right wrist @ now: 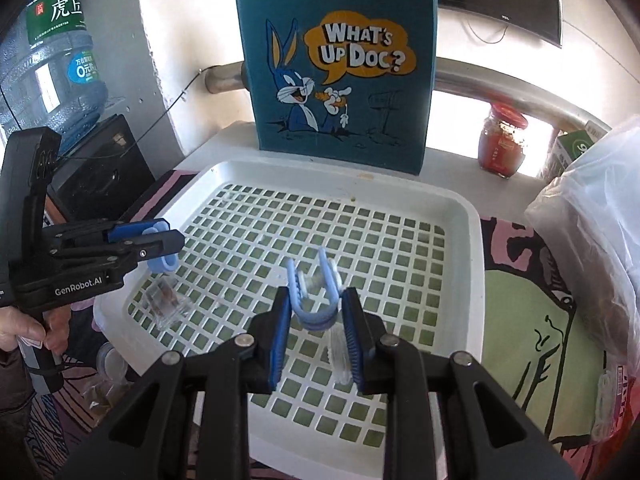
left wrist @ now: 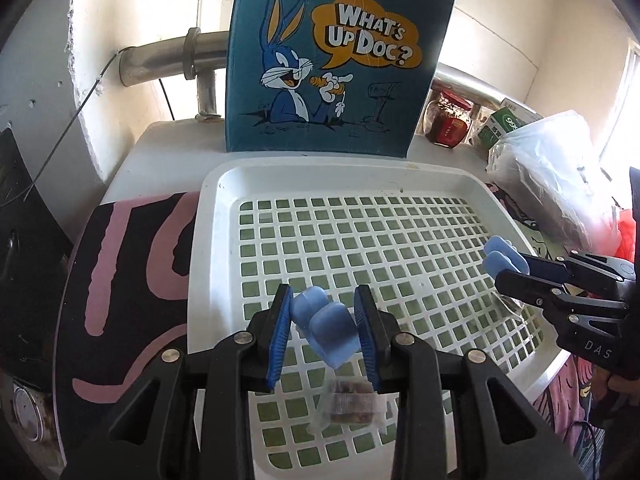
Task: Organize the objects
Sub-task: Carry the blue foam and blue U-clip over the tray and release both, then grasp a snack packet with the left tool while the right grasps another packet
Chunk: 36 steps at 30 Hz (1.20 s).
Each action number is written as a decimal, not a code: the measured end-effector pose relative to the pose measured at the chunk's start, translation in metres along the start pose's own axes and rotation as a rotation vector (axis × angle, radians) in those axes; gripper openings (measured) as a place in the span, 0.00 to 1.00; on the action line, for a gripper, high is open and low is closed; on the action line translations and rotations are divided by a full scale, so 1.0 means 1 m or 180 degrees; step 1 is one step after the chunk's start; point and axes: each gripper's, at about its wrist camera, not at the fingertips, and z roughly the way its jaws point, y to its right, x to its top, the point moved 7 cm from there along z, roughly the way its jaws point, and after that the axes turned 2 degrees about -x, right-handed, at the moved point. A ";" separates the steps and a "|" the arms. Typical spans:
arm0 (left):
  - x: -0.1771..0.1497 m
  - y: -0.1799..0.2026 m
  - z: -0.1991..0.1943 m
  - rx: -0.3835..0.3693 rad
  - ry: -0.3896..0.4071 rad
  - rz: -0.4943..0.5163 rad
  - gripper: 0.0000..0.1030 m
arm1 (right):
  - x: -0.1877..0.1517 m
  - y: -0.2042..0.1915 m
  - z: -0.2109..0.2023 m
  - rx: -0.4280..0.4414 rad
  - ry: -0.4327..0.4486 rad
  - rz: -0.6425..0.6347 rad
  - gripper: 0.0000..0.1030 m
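Both grippers hover above the white tray (left wrist: 224, 184): the left gripper (left wrist: 322, 320) clenches a blue case (left wrist: 326, 326), the right gripper (right wrist: 318, 320) clenches a blue U-shaped clip (right wrist: 314, 312) with its arms toward the tote bag (right wrist: 340, 60) at the far edge.

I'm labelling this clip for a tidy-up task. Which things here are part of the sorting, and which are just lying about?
In the job:
- left gripper holding a blue clip
- right gripper holding another blue clip
- white tray
- clear packet in the tray

Probably just lying about:
- cartoon bag
- red jar
- plastic bag
- water bottle
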 end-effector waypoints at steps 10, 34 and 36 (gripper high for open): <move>-0.001 -0.006 0.010 0.0014 -0.0007 -0.0216 0.65 | -0.007 0.001 0.043 -0.0147 -0.0389 -0.0104 0.25; -0.124 0.024 -0.140 0.0141 0.0522 0.0452 1.00 | -0.111 -0.079 -0.117 0.0214 0.0482 0.0021 0.62; -0.140 0.028 -0.128 0.0111 0.0309 0.0489 1.00 | -0.130 -0.083 -0.103 0.0209 0.0248 0.0034 0.62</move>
